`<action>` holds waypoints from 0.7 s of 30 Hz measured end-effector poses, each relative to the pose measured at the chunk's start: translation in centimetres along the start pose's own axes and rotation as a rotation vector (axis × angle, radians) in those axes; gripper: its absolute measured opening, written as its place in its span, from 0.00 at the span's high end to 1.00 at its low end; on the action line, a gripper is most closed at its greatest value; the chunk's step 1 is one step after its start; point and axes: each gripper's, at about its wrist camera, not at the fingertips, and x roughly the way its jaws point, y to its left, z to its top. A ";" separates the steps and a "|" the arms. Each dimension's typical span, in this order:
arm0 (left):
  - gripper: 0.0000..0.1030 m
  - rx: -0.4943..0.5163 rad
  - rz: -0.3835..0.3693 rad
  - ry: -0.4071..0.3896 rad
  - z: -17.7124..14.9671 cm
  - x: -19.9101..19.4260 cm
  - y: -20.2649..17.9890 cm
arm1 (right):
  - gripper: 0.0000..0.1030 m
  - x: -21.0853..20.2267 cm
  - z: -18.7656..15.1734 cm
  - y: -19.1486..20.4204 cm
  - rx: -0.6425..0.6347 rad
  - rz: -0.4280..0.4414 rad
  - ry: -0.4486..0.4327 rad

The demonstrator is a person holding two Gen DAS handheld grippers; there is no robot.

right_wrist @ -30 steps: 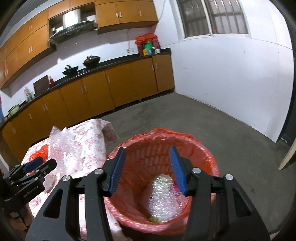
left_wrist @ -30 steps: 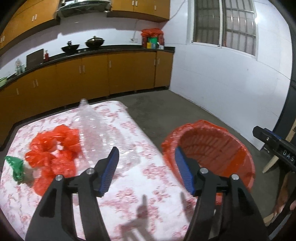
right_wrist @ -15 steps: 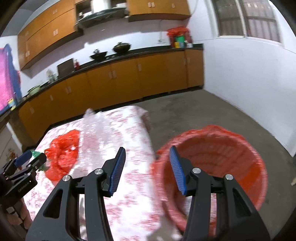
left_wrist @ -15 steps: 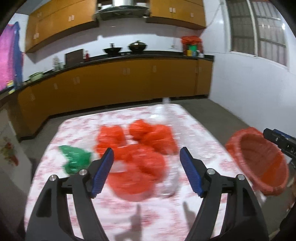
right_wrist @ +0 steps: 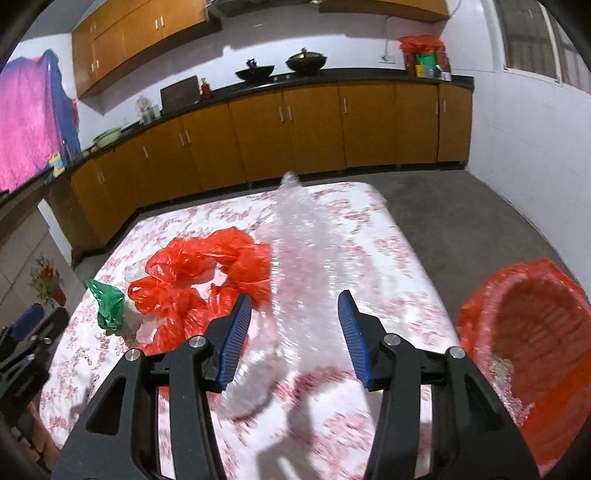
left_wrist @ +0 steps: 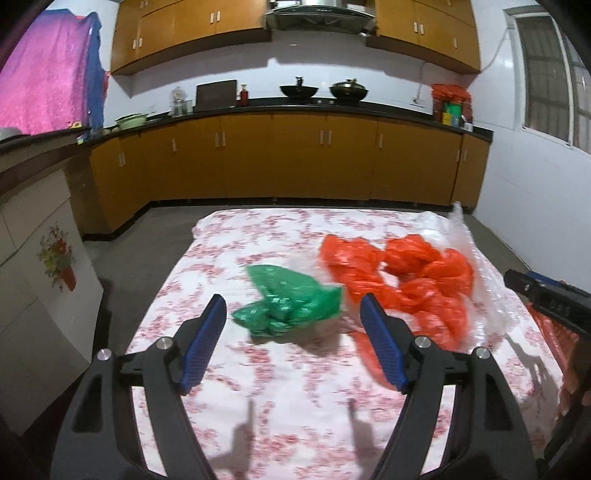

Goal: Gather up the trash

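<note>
Floral tablecloth [left_wrist: 295,369] under both wide-open, empty grippers [left_wrist: 293,339] [right_wrist: 295,334]; only the right view shows the red-lined bin [right_wrist: 532,332].

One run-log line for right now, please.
left tool open, over green bag | right tool open, over bubble wrap | red bag on table

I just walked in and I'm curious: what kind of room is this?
Most likely a home kitchen: wooden cabinets under a dark counter, two woks beneath a range hood, and a table with a floral cloth.
</note>
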 end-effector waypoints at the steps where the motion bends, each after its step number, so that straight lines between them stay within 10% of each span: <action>1: 0.28 -0.007 0.005 0.002 0.0 0.1 0.5 | 0.54 0.5 -0.1 0.2 -0.006 -0.005 0.007; 21: 0.28 -0.041 -0.005 0.042 -0.6 2.6 2.5 | 0.93 3.3 -0.6 -0.4 0.001 -0.100 0.077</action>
